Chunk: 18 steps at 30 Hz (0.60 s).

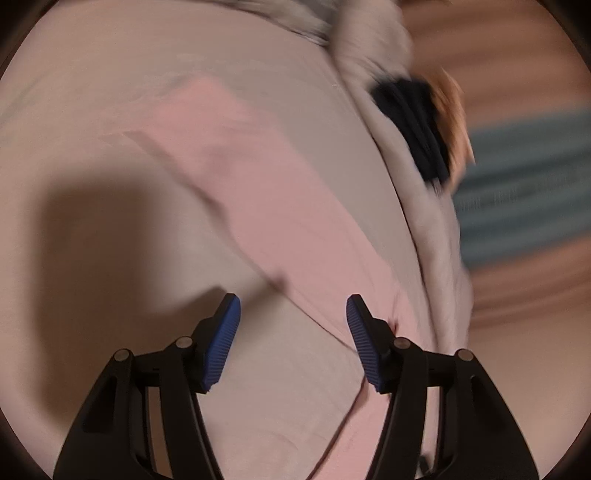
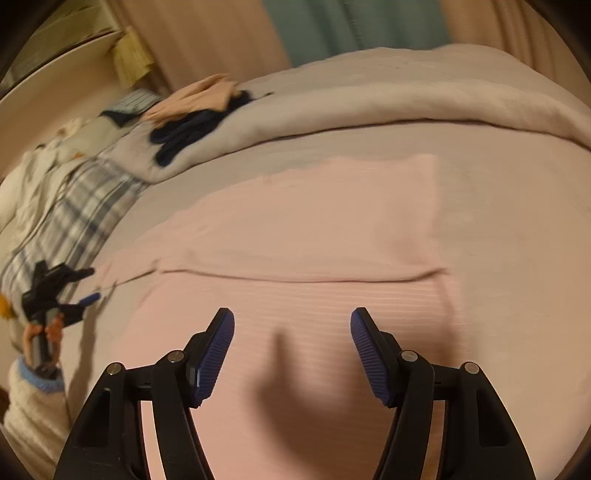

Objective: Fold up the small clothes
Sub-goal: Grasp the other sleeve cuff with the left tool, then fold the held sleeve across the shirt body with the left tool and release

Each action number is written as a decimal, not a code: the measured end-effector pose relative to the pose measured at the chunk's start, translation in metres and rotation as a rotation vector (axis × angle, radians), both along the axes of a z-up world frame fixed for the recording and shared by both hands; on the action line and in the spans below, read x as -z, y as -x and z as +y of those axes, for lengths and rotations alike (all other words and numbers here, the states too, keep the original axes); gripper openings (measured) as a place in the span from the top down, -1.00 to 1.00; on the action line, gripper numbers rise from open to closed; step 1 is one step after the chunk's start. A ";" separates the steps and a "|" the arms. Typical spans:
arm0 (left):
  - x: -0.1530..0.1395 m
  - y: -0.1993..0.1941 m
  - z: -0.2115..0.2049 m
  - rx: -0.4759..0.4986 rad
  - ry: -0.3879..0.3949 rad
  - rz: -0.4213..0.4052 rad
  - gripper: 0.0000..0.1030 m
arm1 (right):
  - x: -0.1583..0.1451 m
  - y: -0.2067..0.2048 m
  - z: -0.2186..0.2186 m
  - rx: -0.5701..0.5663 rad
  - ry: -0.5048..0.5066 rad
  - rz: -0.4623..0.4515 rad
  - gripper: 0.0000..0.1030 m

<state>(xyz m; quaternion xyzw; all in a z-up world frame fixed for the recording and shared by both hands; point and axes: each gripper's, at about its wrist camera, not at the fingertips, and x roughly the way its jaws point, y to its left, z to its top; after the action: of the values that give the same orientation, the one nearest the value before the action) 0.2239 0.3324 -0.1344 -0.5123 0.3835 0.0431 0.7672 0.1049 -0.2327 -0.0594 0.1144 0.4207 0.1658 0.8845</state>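
Note:
A pale pink ribbed garment (image 2: 314,229) lies flat on the bed sheet (image 2: 517,221), with one part folded over along a straight crease across its middle. My right gripper (image 2: 291,321) hovers open just above its near half, casting a shadow, with nothing between the fingers. The left wrist view is blurred; it shows the same pink garment (image 1: 258,184) running diagonally. My left gripper (image 1: 293,306) is open over the garment's edge and grips nothing. From the right wrist view, the left gripper (image 2: 90,284) sits at the garment's left corner, held by a hand in a white fleece sleeve.
A rolled pale blanket (image 2: 369,103) runs along the bed's far side. On it lie a dark navy garment (image 2: 184,133) and a peach one (image 2: 199,96). A plaid cloth (image 2: 74,221) and white items lie at the left. A teal curtain (image 2: 351,26) hangs behind.

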 end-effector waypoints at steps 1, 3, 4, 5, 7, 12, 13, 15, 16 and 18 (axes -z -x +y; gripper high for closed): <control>0.005 0.004 0.008 -0.030 0.030 -0.004 -0.16 | -0.002 -0.001 0.011 -0.024 0.006 -0.005 -0.27; 0.018 0.008 0.024 -0.092 0.099 -0.022 -0.15 | -0.004 -0.001 0.026 -0.062 0.019 -0.013 -0.27; 0.018 0.009 0.032 -0.110 0.131 -0.039 -0.15 | -0.005 -0.001 0.033 -0.078 0.022 -0.018 -0.27; 0.022 0.007 0.037 -0.131 0.157 -0.056 -0.16 | -0.005 -0.001 0.040 -0.093 0.025 -0.023 -0.27; 0.019 0.004 0.044 -0.151 0.160 -0.067 -0.16 | -0.007 -0.002 0.053 -0.123 0.026 -0.035 -0.28; 0.018 -0.020 0.060 -0.205 0.182 -0.084 -0.19 | -0.002 -0.016 0.083 -0.164 0.037 -0.037 -0.28; 0.016 -0.024 0.063 -0.207 0.173 -0.084 -0.18 | -0.001 -0.020 0.088 -0.170 0.040 -0.036 -0.28; 0.010 -0.034 0.065 -0.194 0.110 -0.068 0.01 | 0.001 -0.029 0.104 -0.190 0.042 -0.038 -0.28; 0.008 -0.040 0.065 -0.177 0.053 -0.049 0.47 | 0.001 -0.033 0.110 -0.196 0.043 -0.043 -0.28; 0.011 -0.052 0.063 -0.132 -0.015 -0.017 0.90 | 0.002 -0.045 0.126 -0.209 0.044 -0.059 -0.27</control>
<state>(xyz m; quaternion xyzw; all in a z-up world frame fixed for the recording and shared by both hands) 0.2760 0.3952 -0.1457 -0.5308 0.3422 0.0921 0.7698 0.1496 -0.1070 -0.0611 0.0454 0.4075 0.2512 0.8768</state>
